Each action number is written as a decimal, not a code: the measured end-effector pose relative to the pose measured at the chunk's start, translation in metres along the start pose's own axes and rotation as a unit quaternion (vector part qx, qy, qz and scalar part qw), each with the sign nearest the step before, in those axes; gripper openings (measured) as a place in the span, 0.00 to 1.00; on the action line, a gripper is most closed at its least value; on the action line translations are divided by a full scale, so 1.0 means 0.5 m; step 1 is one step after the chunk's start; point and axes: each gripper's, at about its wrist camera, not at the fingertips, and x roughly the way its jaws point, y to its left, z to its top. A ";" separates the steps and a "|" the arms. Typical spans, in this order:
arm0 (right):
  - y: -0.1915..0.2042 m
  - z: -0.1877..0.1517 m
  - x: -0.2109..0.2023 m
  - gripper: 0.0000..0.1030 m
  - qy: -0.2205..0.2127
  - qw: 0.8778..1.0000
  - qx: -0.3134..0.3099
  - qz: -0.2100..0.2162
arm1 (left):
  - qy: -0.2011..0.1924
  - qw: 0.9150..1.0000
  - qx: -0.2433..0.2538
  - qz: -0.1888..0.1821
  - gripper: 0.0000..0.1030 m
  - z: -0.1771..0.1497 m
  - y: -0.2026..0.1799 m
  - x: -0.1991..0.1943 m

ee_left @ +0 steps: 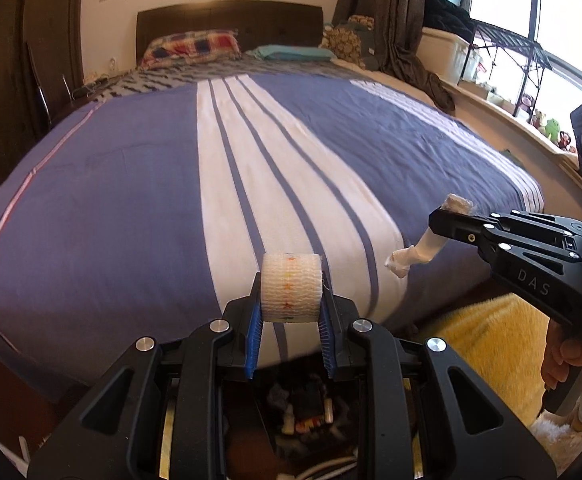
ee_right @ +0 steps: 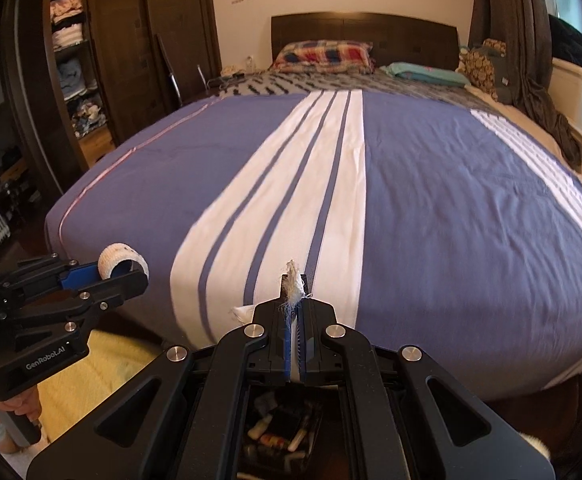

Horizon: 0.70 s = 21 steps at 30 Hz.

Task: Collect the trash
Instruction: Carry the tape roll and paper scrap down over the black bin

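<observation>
My left gripper [ee_left: 291, 300] is shut on a white mesh bandage roll [ee_left: 291, 288] with a line of coloured stars, held over the foot of the bed [ee_left: 111, 200]. In the right wrist view the same roll [ee_right: 121, 262] sits in the left gripper [ee_right: 125, 270] at the left edge. My right gripper [ee_right: 294, 300] is shut on a thin white scrap of wrapper [ee_right: 293, 276] with frayed threads. The left wrist view shows that scrap [ee_left: 419, 250] hanging from the right gripper [ee_left: 441, 220], its twisted end drooping toward the bedspread.
A purple bedspread with white stripes [ee_right: 311, 180] covers the bed; pillows [ee_right: 323, 56] lie at the headboard. A yellow rug [ee_left: 491, 344] lies on the floor by the bed's foot. Below both grippers sits a dark bin with small items [ee_right: 283, 436]. A wardrobe [ee_right: 71, 60] stands left, a window [ee_left: 531, 20] right.
</observation>
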 end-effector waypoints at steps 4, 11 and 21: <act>0.004 -0.054 0.008 0.03 0.025 1.000 0.003 0.003 | 0.024 1.000 -0.002 -0.003 0.22 -0.049 -0.007 0.015; 0.007 -0.126 0.045 0.03 0.072 0.997 0.012 0.001 | 0.078 0.997 -0.014 -0.008 0.22 -0.118 0.000 0.072; -0.001 -0.233 0.146 0.03 0.162 0.986 0.033 0.001 | 0.179 0.983 -0.034 -0.024 0.22 -0.227 0.003 0.200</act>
